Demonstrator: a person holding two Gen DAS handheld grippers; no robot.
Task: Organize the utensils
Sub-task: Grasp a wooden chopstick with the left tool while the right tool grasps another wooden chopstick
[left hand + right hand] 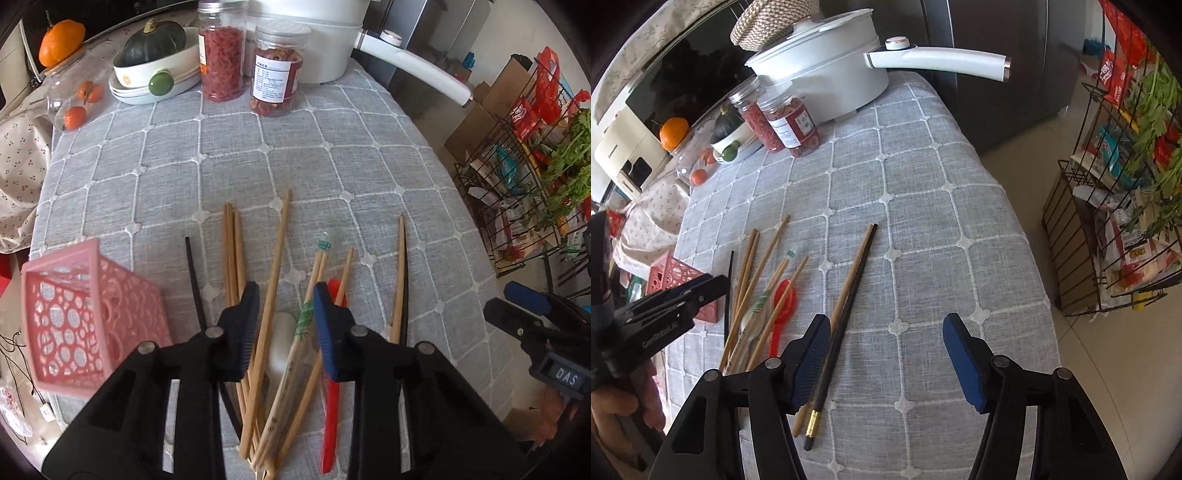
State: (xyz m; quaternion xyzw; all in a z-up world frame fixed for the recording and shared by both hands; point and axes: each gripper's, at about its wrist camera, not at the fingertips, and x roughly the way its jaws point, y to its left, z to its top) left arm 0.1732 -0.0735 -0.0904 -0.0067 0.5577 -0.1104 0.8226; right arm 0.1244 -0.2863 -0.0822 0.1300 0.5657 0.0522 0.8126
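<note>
The left gripper (284, 325) has its fingers (248, 325) part-open, straddling the heap of wooden chopsticks (275, 295) — nothing looks pinched yet. The right gripper (886, 362) stands wider open, one finger (812, 354) just beside a loose pair, one wooden and one black chopstick (849, 295), gripping nothing. A red spoon (330, 413) and a wrapped pair lie in the heap. Left of it, the pink basket (85, 321) lies tipped on the bench (221, 155), apparently empty. By my reading, sorting has barely begun — every utensil remains to be gathered.
</note>
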